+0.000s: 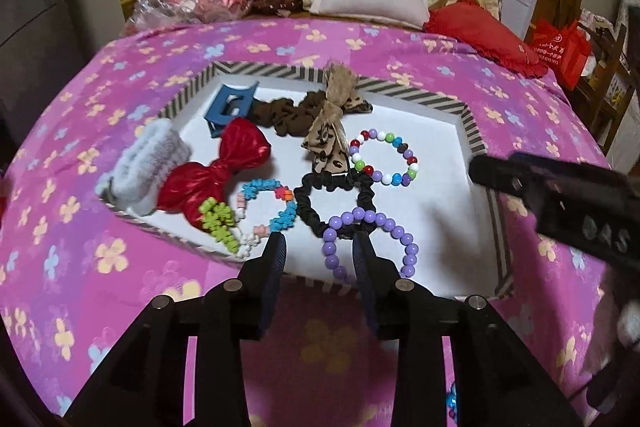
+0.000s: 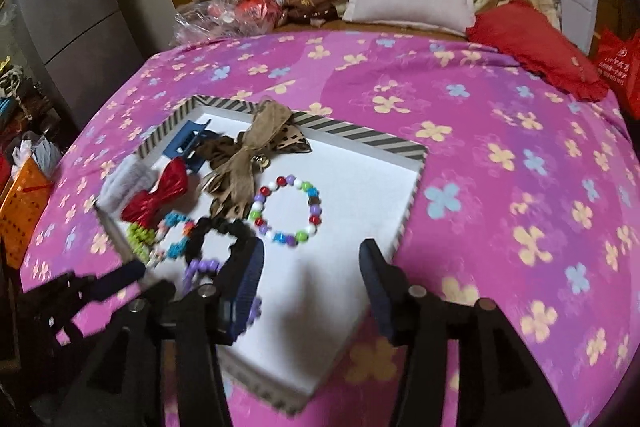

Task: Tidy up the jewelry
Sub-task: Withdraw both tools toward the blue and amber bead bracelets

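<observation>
On my right gripper (image 1: 560, 203), pale letters read roughly "OAS". The red bag (image 1: 560, 47) carries white print too small to read.
</observation>
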Available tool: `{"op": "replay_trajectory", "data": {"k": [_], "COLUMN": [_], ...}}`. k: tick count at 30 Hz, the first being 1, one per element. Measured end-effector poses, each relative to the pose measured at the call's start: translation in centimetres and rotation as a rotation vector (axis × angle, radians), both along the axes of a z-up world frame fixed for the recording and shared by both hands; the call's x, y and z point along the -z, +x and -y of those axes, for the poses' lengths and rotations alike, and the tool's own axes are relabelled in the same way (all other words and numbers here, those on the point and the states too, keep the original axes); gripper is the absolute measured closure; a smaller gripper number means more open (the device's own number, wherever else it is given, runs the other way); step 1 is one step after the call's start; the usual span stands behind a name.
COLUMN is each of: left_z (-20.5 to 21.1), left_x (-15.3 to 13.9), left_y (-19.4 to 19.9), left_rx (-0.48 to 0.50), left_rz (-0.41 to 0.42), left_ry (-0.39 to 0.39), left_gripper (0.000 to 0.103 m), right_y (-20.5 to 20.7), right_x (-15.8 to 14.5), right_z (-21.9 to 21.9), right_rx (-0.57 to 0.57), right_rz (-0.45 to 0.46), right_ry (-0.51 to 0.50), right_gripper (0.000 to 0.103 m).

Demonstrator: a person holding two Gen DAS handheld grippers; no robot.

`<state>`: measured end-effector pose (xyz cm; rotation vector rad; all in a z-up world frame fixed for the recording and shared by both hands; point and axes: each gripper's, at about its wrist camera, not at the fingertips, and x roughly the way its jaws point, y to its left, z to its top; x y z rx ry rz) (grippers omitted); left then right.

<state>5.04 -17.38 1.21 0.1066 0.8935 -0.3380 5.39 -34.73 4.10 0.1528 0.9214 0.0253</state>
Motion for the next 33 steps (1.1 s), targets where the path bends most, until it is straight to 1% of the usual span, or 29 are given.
{"op": "replay_trajectory", "data": {"k": [8, 14, 23, 33], "left_z": [-1.1, -1.6, -2.4, -3.1], "left_x": [-2.2, -3.0, -4.0, -4.4], "left_y": [-2.8, -5.0, -7.9, -9.8], "left_rx": [-0.011, -0.013, -0.018, -0.025], "left_rz": [0.065, 0.085, 0.117, 0.132], "left_ry": [-0.007, -0.014, -0.014, -0.013], "left_gripper": [0.059, 0.059, 0.059, 0.059], "right_y": [-5.3, -8.9, -12.7, -15.2], "right_x": [-1.8, -2.9, -3.7, -4.1], "right_z": [-1.0, -2.3, -3.9, -4.8], "right_rx": [0.017, 0.029, 0.030, 0.033], "right_rz": [0.049, 0.077, 0.103, 0.112], "right_ry": [0.010, -0.008, -0.010, -0.032], "right_gripper": [0.044, 0.041, 0.040, 0.038]}}
